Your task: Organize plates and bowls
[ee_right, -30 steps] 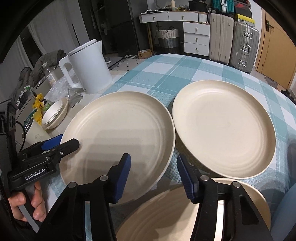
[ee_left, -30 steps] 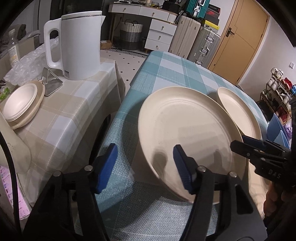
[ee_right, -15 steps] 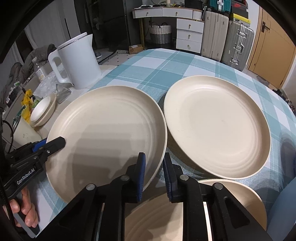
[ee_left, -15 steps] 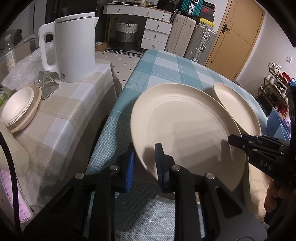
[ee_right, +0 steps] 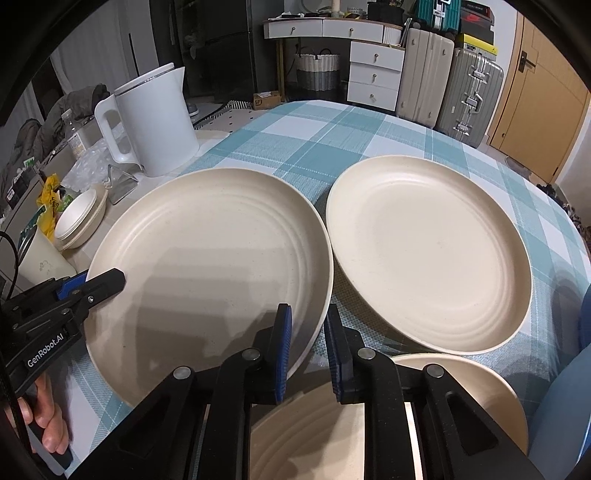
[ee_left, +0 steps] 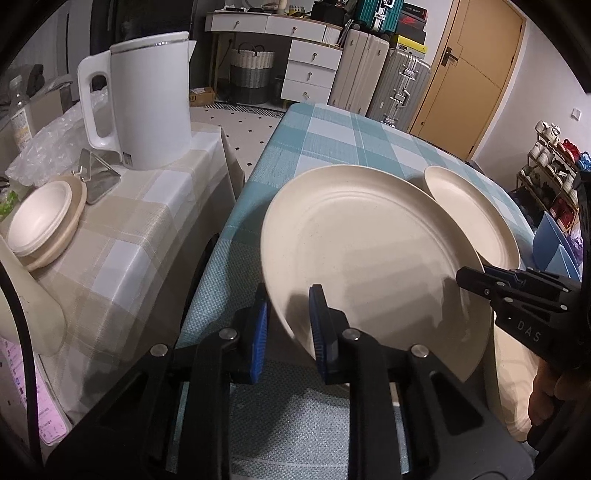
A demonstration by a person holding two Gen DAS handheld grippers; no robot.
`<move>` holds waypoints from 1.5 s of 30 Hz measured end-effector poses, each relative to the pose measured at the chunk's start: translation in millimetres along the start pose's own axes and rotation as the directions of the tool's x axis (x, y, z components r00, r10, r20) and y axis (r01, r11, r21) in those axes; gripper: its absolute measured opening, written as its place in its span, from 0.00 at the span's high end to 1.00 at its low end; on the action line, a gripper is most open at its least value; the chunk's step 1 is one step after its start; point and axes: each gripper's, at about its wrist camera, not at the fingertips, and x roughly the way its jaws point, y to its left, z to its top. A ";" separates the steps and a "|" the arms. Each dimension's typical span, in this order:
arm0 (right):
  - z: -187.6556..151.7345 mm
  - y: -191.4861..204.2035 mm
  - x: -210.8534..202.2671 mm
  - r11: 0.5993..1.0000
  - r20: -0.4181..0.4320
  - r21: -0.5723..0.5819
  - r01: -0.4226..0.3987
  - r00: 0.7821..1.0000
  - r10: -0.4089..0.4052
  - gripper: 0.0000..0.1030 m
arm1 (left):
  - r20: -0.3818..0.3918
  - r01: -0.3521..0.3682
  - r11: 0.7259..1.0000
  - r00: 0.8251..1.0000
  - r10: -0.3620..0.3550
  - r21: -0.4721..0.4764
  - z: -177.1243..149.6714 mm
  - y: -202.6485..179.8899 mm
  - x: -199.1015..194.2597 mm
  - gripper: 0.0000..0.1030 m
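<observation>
Plate (ee_left: 354,258) between 2 jaws (rim-pinched)

I count three large cream plates (ee_right: 210,258) (ee_right: 432,254) (ee_right: 461,391) on my table (ee_right: 306,144), one white kettle (ee_right: 155,122), one stack of small bowls (ee_right: 79,221) (too nested to count), and three suitcases (ee_right: 424,77) (ee_right: 472,92) (ee_right: 437,13).
</observation>
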 end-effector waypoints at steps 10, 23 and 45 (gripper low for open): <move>0.7 4.0 -15.9 1.000 0.032 0.002 0.003 0.999 -0.003 0.82 | 0.028 0.007 1.000 1.000 -0.007 0.013 3.0 -5.1 -18.0 0.82; -2.6 -8.6 -53.1 0.999 0.089 0.042 0.023 0.996 -0.026 0.82 | 0.057 0.035 0.997 0.998 -0.038 0.066 6.5 -33.0 -42.9 0.82; -40.6 -52.2 -105.1 0.985 0.119 0.165 0.059 0.990 -0.079 0.82 | 0.033 0.120 0.973 0.991 -0.129 0.199 -5.5 -95.1 -66.2 0.82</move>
